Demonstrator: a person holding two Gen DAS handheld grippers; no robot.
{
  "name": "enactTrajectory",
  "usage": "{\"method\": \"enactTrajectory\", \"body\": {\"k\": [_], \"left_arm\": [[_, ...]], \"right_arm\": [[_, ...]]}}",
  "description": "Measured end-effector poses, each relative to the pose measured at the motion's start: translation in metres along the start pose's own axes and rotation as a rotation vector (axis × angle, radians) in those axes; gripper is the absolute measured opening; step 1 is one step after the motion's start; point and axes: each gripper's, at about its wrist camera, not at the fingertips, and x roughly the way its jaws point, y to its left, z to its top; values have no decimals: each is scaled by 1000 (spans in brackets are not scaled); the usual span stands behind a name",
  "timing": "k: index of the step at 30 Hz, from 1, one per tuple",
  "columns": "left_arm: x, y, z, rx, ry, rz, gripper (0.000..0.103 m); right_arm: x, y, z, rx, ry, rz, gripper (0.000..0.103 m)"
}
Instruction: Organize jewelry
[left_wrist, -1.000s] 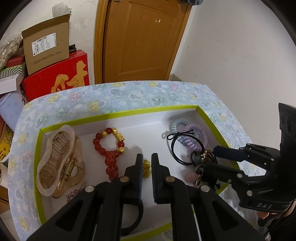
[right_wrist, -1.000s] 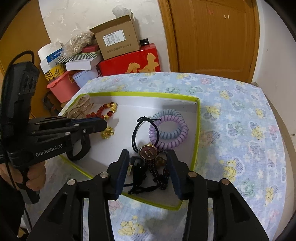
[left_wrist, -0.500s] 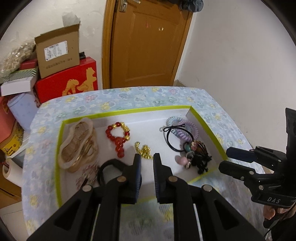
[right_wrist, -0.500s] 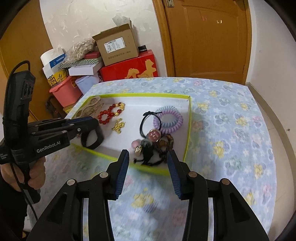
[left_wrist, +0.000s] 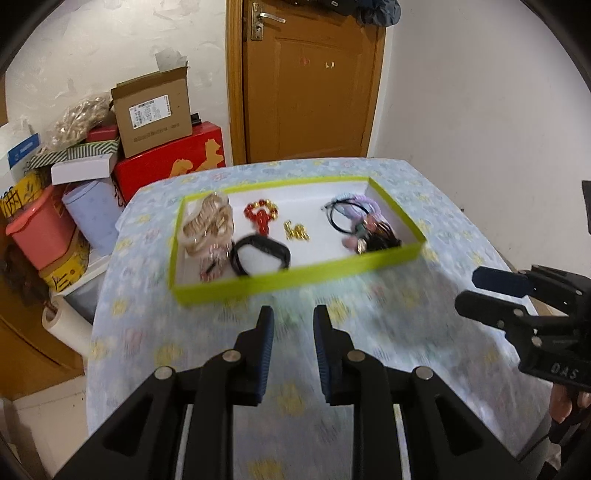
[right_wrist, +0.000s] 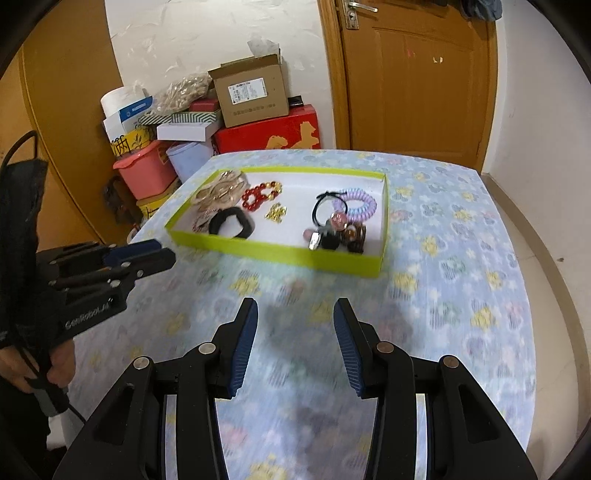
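A small room with white walls, a wooden door (left_wrist: 308, 85) and stacked boxes (right_wrist: 236, 110) in the corner. In front of them stands a counter (right_wrist: 461, 258) under a pale blue flowered cloth.

On it sits a shallow green-rimmed tray (left_wrist: 295, 278) with a white floor. At its left end lies a beige hair claw (left_wrist: 207, 225), with a black band (left_wrist: 260, 254) just beside it near the front wall. A red bead bracelet (left_wrist: 260, 216) and a small gold piece (left_wrist: 295, 230) lie mid-tray. At the right end, pastel coil ties (right_wrist: 356, 203), a thin black tie (right_wrist: 325, 208) and a clump of charms (right_wrist: 334, 232), too blurred to sort, are piled together.

Both tongs hover over bare cloth, well apart from the tray on its near side. The left tongs (left_wrist: 293, 350) have just been opening: a narrow gap, nothing between the pads. The right tongs (right_wrist: 295, 343) stand wider apart, also empty. A hand (right_wrist: 55, 365) grips the left handle.
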Motion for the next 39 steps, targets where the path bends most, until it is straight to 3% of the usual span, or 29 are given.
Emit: {"method": "enactTrajectory", "body": {"k": [23, 39], "left_arm": [[-59, -9, -80, -73, -1, 74, 23], [-52, -4, -84, -94, 21, 88, 23]], "right_arm": [[-42, 49, -71, -80, 36, -41, 45], [-35, 42, -71, -58, 46, -69, 45]]}}
